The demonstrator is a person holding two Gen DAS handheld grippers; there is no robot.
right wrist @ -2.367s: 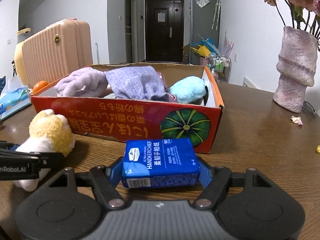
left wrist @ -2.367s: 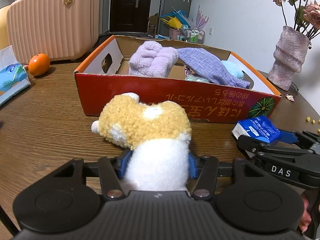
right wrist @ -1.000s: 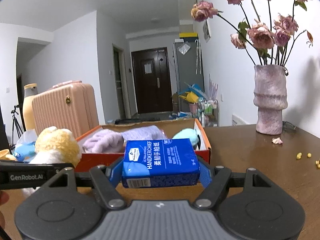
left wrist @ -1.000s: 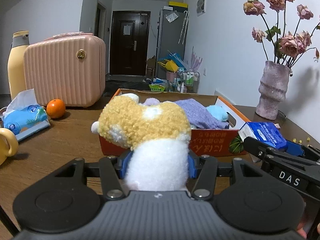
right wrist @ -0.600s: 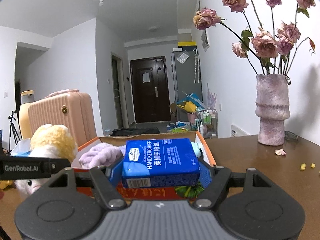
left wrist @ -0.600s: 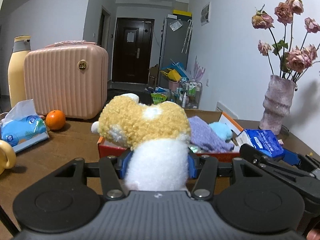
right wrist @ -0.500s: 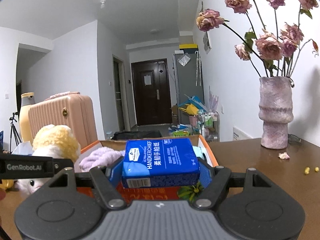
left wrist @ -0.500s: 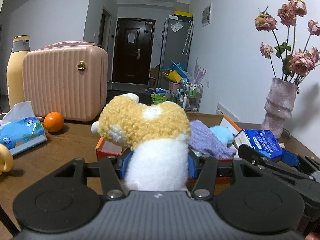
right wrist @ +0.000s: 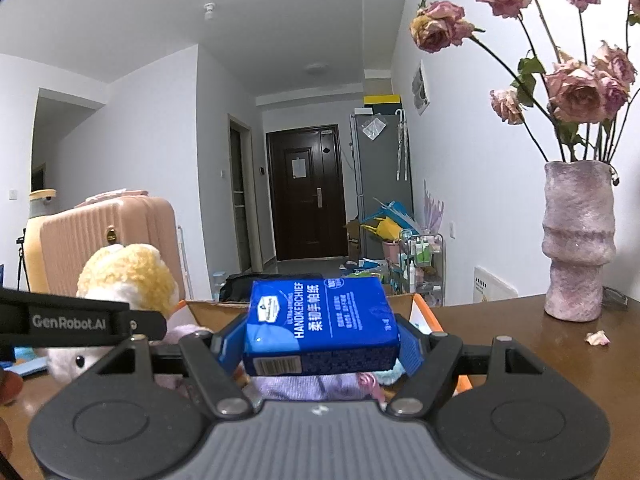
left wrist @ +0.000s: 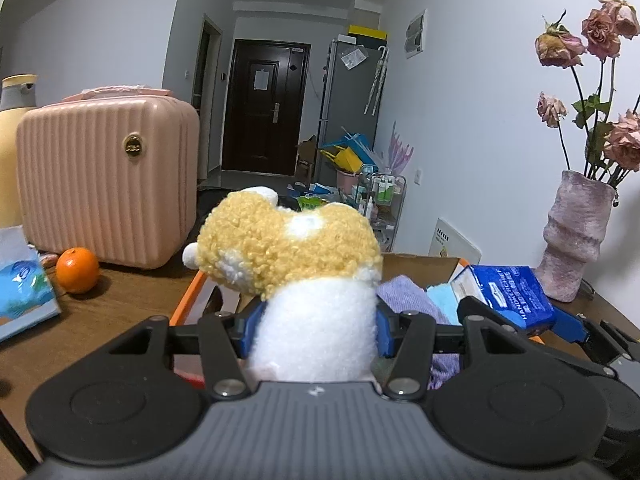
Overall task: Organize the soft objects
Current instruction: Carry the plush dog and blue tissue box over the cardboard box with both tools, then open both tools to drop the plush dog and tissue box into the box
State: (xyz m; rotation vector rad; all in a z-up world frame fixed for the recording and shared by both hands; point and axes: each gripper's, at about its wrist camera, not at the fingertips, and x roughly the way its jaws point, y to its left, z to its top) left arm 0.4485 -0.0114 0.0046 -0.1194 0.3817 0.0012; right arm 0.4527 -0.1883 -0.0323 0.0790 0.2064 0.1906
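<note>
The left tongs (left wrist: 318, 330) are squeezing the fluffy yellow-and-white plush toy (left wrist: 298, 280), and the right tongs (right wrist: 322, 344) are clamping the blue handkerchief-tissue pack (right wrist: 322, 326). Both are hanging above the orange cardboard box (left wrist: 188, 302) on the wooden counter (left wrist: 100, 320), seemingly ready for dropping in beside the purple knitted cloth (left wrist: 404, 294).

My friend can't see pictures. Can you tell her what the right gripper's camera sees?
The right gripper holds a blue tissue pack in its shut jaws, above an orange cardboard box with purple cloth inside. To the left, the other gripper holds a fluffy yellow-and-white plush toy; a vase of dried roses stands on the right.
</note>
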